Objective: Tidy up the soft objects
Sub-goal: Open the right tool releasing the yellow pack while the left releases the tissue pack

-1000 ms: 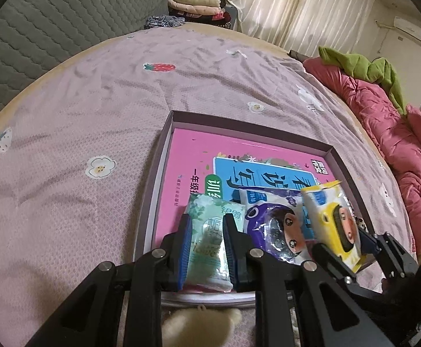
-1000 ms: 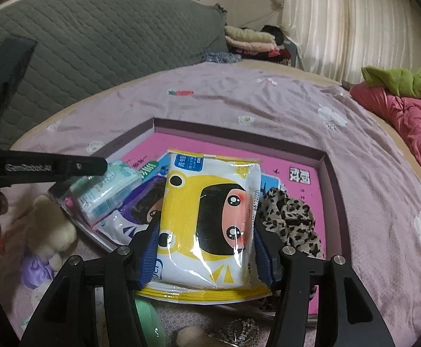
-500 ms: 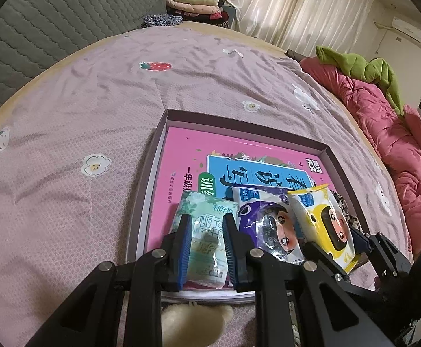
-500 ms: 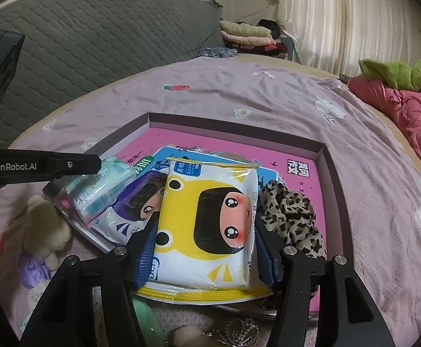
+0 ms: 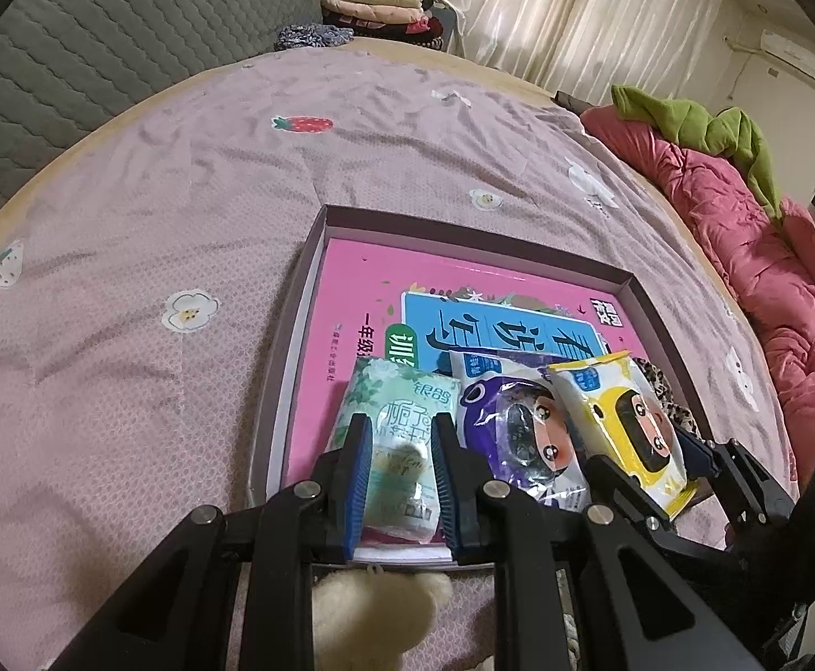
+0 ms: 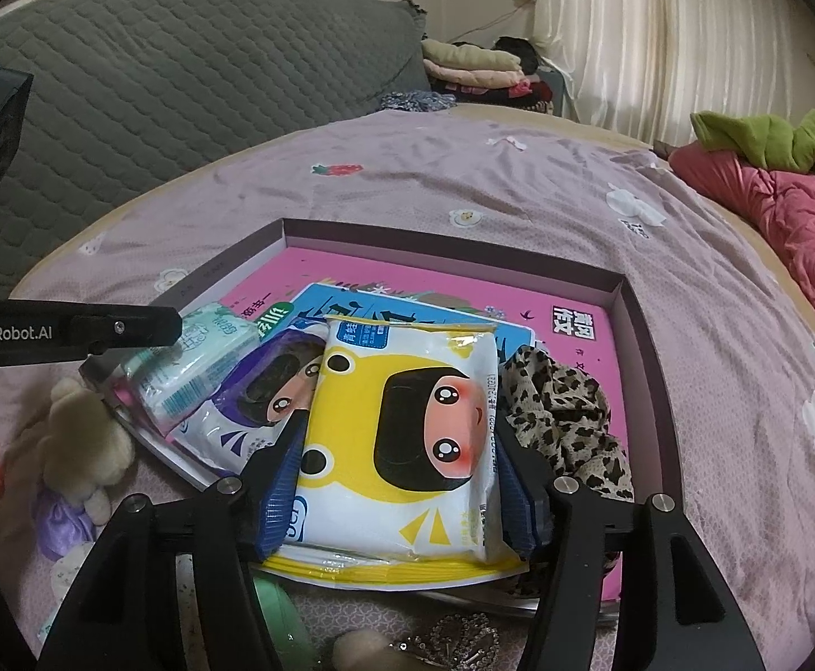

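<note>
Yellow wipes pack [image 6: 407, 436], squishy, slick film, best pinched at its sides; right tool [image 6: 396, 481] is being opened around it. Green tissue pack [image 5: 396, 447], at 9 o'clock, is clamped by left tool [image 5: 399, 481].

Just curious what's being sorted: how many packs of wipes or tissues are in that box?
3, side by side: a green pack in the left gripper, a purple pack in the middle, a yellow pack between the right gripper's opening jaws.

A bed [image 5: 155, 223] in mauve sheeting (strawberry and flower prints) fills the view. A grey quilted headboard [image 6: 183, 84] rises behind it, folded clothes [image 5: 373, 0] stacked beyond, pale curtains [image 6: 659, 28] alongside. A crumpled pink duvet [image 5: 771, 279] carries a green garment [image 5: 709, 128].
</note>
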